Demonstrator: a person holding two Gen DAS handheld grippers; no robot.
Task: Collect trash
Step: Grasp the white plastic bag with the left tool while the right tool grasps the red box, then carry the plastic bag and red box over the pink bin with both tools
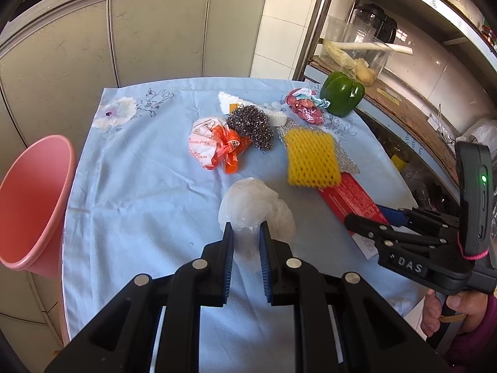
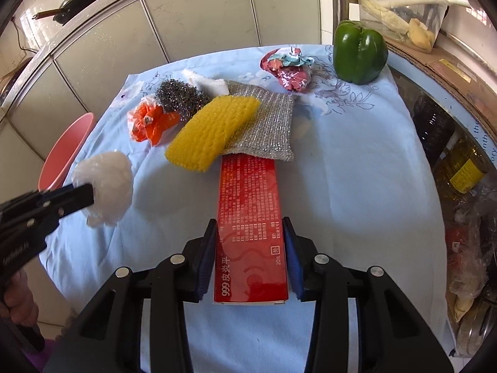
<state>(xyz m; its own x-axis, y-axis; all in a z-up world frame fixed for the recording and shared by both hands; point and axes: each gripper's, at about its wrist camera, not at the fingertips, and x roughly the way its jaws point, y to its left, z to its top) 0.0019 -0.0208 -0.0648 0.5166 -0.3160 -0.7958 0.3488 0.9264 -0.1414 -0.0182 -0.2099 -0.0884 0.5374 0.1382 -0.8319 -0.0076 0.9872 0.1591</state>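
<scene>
The left gripper [image 1: 246, 233] pinches a crumpled clear plastic bag [image 1: 254, 208] above the blue-clothed worktop [image 1: 139, 192], near the pink bin [image 1: 34, 199], likely its destination. The right gripper [image 2: 250, 233] straddles the red box [image 2: 250, 217], its pads flanking the sides; whether they press I cannot tell.

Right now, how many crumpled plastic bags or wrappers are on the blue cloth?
3. A white bag pinched in the left tool, an orange-and-white bag beside the steel wool, and a red wrapper by the green pepper. Others may hide under the sponges.
</scene>
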